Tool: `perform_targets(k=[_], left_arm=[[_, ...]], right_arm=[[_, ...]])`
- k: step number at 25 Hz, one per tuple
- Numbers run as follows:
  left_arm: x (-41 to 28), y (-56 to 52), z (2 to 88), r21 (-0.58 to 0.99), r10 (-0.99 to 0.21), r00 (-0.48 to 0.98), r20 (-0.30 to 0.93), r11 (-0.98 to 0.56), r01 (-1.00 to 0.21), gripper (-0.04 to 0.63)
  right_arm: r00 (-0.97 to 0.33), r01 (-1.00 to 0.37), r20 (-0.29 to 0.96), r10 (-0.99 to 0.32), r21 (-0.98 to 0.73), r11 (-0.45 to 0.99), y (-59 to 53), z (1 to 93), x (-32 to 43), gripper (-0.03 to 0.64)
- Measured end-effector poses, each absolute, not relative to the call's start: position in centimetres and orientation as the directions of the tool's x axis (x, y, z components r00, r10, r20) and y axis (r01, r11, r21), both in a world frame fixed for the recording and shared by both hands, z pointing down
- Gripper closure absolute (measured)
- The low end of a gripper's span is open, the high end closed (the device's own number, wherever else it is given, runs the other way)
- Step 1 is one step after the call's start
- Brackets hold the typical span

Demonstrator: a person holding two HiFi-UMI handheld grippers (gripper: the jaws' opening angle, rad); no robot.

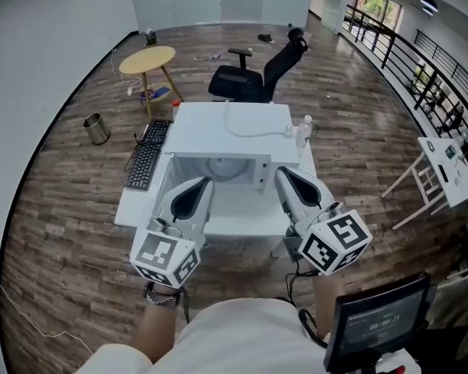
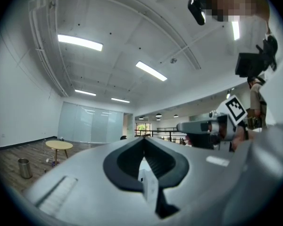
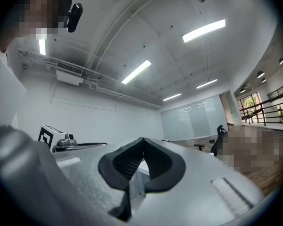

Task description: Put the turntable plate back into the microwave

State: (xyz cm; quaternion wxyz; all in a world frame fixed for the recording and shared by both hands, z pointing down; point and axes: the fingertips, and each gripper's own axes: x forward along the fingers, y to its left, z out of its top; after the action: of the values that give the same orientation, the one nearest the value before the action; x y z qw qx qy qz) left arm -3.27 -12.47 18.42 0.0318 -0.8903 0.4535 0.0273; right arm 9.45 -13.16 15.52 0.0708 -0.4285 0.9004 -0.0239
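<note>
L gripper [image 1: 206, 180] & R gripper [image 1: 281, 171]: my jaws together, empty. Risk: tips, just short of the microwave [image 1: 234, 123] cavity, could bump the turntable plate [image 1: 223, 167] off-centre.

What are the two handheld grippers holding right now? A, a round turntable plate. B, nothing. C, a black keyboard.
B: the left gripper and the right gripper both have their jaws shut together, with nothing between them.
</note>
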Motion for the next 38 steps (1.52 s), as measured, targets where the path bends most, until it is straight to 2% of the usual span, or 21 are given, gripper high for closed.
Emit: perform_targets(k=[6,20,25,31,38], left_arm=[[-4.2,-9.7,18.7,-0.080,-0.803,0.586,-0.108,-0.580,-0.810,0.591],[-4.9,-6.5,21.2,-0.085,-0.795,0.604,-0.058,-0.598,-0.797,0.591],[-3.6,-4.4,21.3,-0.086,-0.796,0.603,-0.042,-0.599,-0.796,0.591],[-1.6,-1.3,21.5,-0.095,-0.789,0.614,-0.023,-0.609,-0.787,0.591],[0.1,3.3,22.6,-0.089,-0.811,0.584,-0.011,-0.581,-0.809,0.591]], right_arm=[[-0.617,-0.775,-0.096,-0.781,-0.098,0.624,-10.4,16.0,8.9,0.613],[-0.575,-0.806,-0.072,-0.815,-0.121,0.579,-6.4,17.0,9.2,0.613],[-0.580,-0.794,-0.086,-0.810,-0.164,0.586,-5.3,17.2,9.8,0.614],[-0.582,-0.807,-0.082,-0.809,-0.061,0.587,-2.6,16.2,10.2,0.613],[-0.592,-0.799,-0.068,-0.803,-0.088,0.595,3.0,17.6,13.0,0.612]])
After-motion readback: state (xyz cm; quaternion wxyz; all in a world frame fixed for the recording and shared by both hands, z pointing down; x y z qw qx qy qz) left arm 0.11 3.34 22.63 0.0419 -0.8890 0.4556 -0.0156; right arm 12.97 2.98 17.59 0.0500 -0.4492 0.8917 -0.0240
